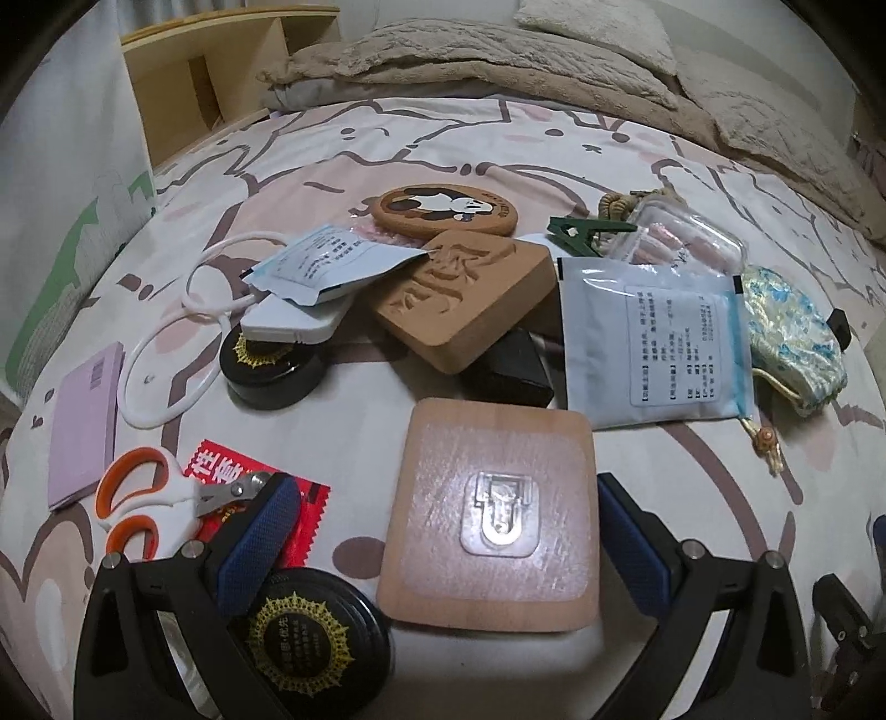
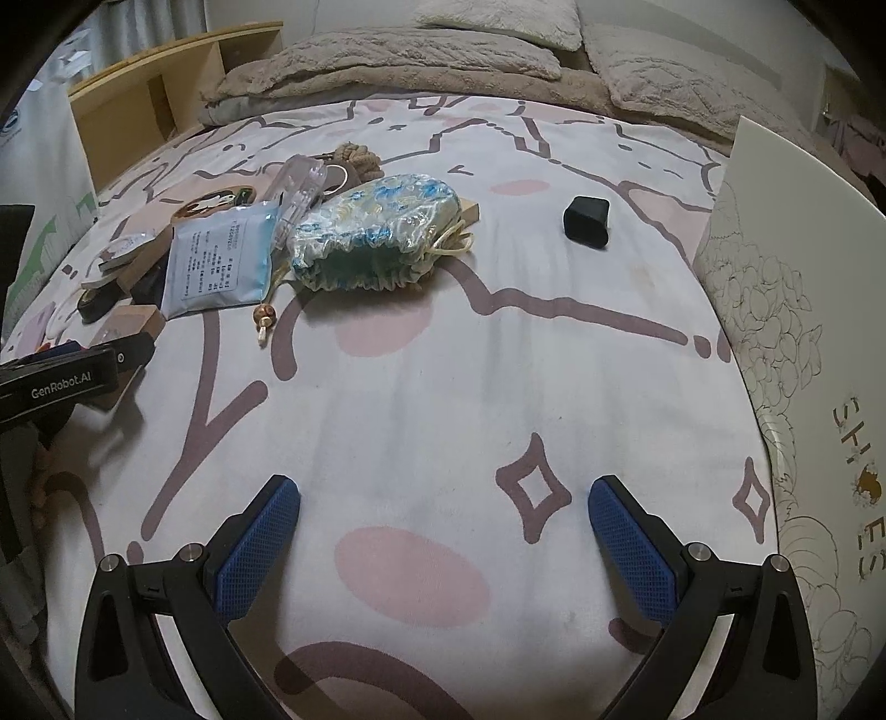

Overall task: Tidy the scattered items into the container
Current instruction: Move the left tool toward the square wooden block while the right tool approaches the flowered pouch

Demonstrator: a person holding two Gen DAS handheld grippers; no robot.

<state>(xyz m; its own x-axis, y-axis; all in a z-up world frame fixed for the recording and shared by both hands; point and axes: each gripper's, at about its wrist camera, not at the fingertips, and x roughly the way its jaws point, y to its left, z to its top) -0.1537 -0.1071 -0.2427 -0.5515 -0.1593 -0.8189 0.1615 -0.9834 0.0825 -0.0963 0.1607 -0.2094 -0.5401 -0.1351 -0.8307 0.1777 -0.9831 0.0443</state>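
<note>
Left wrist: wooden block (image 1: 493, 515) lies flat, long axis pointing away.

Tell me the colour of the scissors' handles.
Orange and white scissors, clearest in the left wrist view.

Bedroom, dim indoor light, no strong shadows. Bed fills most of both views, w/ white bedsheet (image 2: 443, 387) printed in pink blobs & brown-grey outlines, a diamond shape near front. At far end: rumpled beige fleece blanket (image 1: 470, 61) & fluffy pale pillow (image 2: 498, 19) on top. Light wooden shelf unit (image 1: 210, 72) stands at the far left edge of the bed, open compartments. Pale wall behind, upper left.
</note>
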